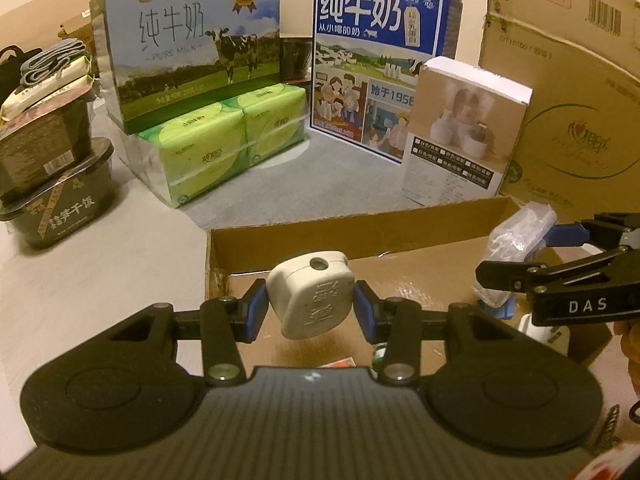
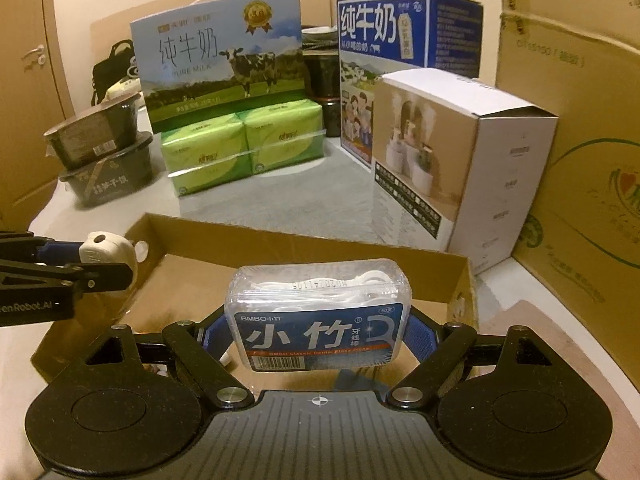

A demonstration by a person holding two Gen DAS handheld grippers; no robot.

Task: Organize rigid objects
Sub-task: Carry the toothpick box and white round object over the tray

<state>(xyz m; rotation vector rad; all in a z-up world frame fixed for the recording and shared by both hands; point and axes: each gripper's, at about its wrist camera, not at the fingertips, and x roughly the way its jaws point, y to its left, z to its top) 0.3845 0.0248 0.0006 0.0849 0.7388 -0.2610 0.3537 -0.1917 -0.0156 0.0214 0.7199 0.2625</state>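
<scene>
My left gripper [image 1: 310, 304] is shut on a white fused plug [image 1: 314, 294] and holds it above the open shallow cardboard box [image 1: 360, 236]. My right gripper [image 2: 318, 330] is shut on a clear dental floss pick box [image 2: 318, 314] with a blue label, held above the same cardboard box [image 2: 280, 244]. The floss box [image 1: 516, 240] and right gripper show at the right of the left wrist view. The plug [image 2: 106, 250] and left gripper show at the left of the right wrist view. Small items lie on the box floor, mostly hidden.
Behind the box stand two milk cartons [image 1: 188, 48] [image 1: 372, 60], green tissue packs [image 1: 224, 140], a humidifier box [image 1: 464, 128] and a big brown carton [image 1: 568, 92]. Stacked black food bowls [image 1: 56, 184] sit at left.
</scene>
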